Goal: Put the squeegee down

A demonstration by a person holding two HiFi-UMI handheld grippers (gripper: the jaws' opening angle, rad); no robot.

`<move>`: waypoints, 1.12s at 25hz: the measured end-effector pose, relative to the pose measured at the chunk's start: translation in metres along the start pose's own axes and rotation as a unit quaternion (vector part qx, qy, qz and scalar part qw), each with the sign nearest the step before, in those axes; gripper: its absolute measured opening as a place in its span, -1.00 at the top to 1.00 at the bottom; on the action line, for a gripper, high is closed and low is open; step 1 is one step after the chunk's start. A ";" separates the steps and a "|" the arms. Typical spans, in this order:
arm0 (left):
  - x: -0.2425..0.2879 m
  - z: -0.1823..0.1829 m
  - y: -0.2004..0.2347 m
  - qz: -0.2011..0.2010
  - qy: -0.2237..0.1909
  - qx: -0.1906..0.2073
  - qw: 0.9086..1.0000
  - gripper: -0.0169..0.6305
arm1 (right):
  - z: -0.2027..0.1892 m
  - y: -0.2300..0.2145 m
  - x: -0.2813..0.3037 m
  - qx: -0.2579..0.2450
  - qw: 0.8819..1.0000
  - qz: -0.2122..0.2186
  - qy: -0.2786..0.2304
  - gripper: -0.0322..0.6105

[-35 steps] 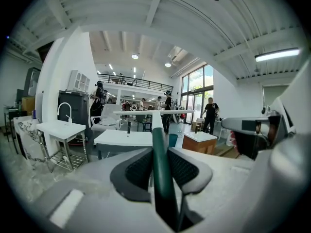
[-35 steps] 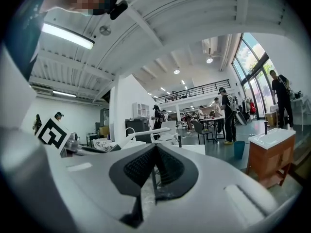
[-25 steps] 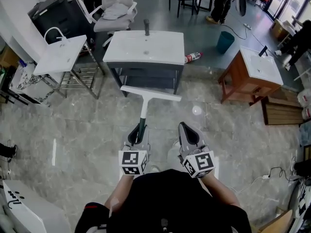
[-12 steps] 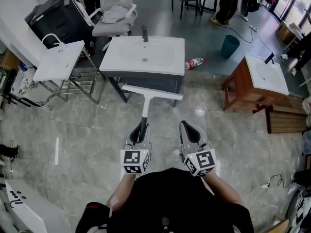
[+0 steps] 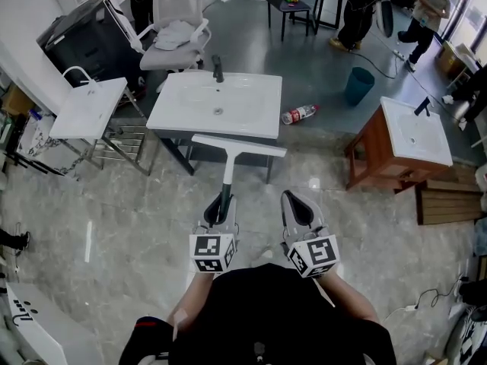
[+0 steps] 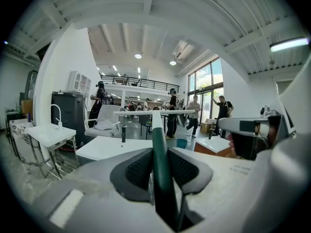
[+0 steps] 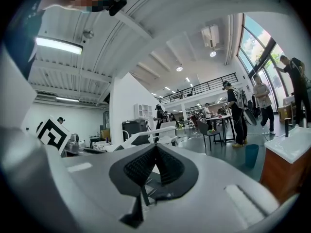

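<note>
Projecting forward from the left gripper (image 5: 218, 207), the squeegee (image 5: 227, 169) is carried in the air. Its green grip is clamped between the pads and its white shaft runs ahead to a wide white blade. The blade lies crosswise, roughly level, above the floor (image 5: 106, 204) just in front of the sink (image 5: 243, 116). It touches neither.

Left gripper: jaws closed on the squeegee's grip near its rear end, with the pads on either side of it. Right gripper (image 5: 298, 207): jaws together with nothing between them, held beside the left one and clear of the tool.

Handling, as judged: the tool looks light and stiff along the shaft, with a softer rubber edge on the blade. The wide head sits far ahead of the hold, so it will tend to droop or swing. The smooth round grip could also twist in the pads. The green grip is the proper place to hold. A hold nearer the head would balance better but is not needed for a short set-down.

Surroundings: the sink top is bare apart from its faucet (image 5: 218, 68). A bottle (image 5: 298, 114) lies on the floor to its right. A wooden vanity (image 5: 365, 154) stands well apart on the right.

Risk, as judged: letting go before the blade is supported would drop the head first.
</note>
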State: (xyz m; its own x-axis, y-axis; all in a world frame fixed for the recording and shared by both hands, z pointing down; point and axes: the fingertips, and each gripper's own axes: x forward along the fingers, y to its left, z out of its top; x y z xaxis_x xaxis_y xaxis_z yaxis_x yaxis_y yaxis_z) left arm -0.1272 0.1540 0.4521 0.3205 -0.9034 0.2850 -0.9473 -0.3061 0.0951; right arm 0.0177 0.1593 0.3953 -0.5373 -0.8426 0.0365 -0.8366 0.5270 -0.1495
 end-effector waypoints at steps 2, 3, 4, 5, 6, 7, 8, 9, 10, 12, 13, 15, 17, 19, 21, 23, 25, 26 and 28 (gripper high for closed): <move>0.011 0.003 -0.007 -0.001 -0.001 0.000 1.000 0.63 | 0.002 -0.016 0.001 0.004 1.000 -0.007 -0.001 0.89; 0.016 0.004 -0.010 -0.002 0.000 0.000 1.000 0.62 | 0.002 -0.022 0.002 0.006 1.000 -0.010 -0.002 0.89; 0.019 0.004 -0.011 -0.003 0.001 0.001 1.000 0.62 | 0.003 -0.027 0.003 0.008 1.000 -0.012 -0.002 0.89; 0.023 0.004 -0.013 -0.003 0.003 0.001 1.000 0.63 | 0.003 -0.030 0.003 0.010 1.000 -0.013 -0.002 0.89; 0.026 0.002 -0.014 -0.003 0.005 0.002 1.000 0.62 | 0.002 -0.033 0.003 0.011 1.000 -0.013 -0.002 0.89; 0.029 0.001 -0.016 -0.002 0.007 0.002 1.000 0.62 | 0.002 -0.037 0.002 0.012 1.000 -0.014 -0.002 0.89; 0.032 0.000 -0.018 -0.002 0.009 0.002 1.000 0.62 | 0.001 -0.040 0.002 0.013 1.000 -0.014 -0.002 0.89; 0.035 0.000 -0.020 -0.003 0.010 0.002 1.000 0.62 | 0.000 -0.043 0.001 0.014 1.000 -0.016 -0.001 0.89; 0.037 0.000 -0.021 -0.004 0.011 0.003 1.000 0.62 | -0.001 -0.046 0.001 0.016 1.000 -0.017 -0.001 0.89; 0.043 0.000 -0.022 -0.006 0.013 0.004 1.000 0.63 | -0.002 -0.051 0.004 0.019 1.000 -0.021 0.001 0.89; 0.047 0.000 -0.021 -0.007 0.014 0.004 1.000 0.62 | -0.002 -0.053 0.005 0.019 1.000 -0.023 0.002 0.89; 0.055 -0.001 -0.019 -0.009 0.017 0.003 1.000 0.62 | -0.003 -0.057 0.009 0.017 1.000 -0.026 0.003 0.89; 0.065 -0.003 -0.017 -0.013 0.021 0.001 1.000 0.62 | -0.005 -0.062 0.012 0.014 0.999 -0.031 0.006 0.89; 0.079 -0.002 -0.019 -0.020 0.022 0.001 1.000 0.62 | -0.006 -0.073 0.015 0.013 0.999 -0.040 0.008 0.89; 0.095 0.003 -0.022 -0.029 0.019 0.004 0.999 0.63 | -0.005 -0.089 0.019 0.012 0.998 -0.053 0.009 0.89; 0.112 0.008 -0.025 -0.036 0.018 0.005 0.999 0.62 | -0.002 -0.103 0.025 0.014 0.998 -0.063 0.009 0.89; 0.128 0.013 -0.025 -0.040 0.018 0.005 0.999 0.63 | 0.002 -0.114 0.034 0.015 0.998 -0.067 0.008 0.89; 0.136 0.016 -0.025 -0.041 0.018 0.005 0.999 0.62 | 0.003 -0.119 0.040 0.015 0.998 -0.068 0.008 0.89; 0.153 0.020 -0.022 -0.044 0.020 0.005 0.999 0.63 | 0.006 -0.129 0.053 0.016 0.997 -0.070 0.009 0.89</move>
State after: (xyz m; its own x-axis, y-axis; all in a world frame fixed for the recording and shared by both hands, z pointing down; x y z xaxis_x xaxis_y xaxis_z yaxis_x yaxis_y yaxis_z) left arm -0.0570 0.0163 0.4746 0.4018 -0.8605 0.3130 -0.9154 -0.3870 0.1110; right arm 0.0979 0.0454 0.4111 -0.4179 -0.9052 0.0771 -0.8998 0.4007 -0.1724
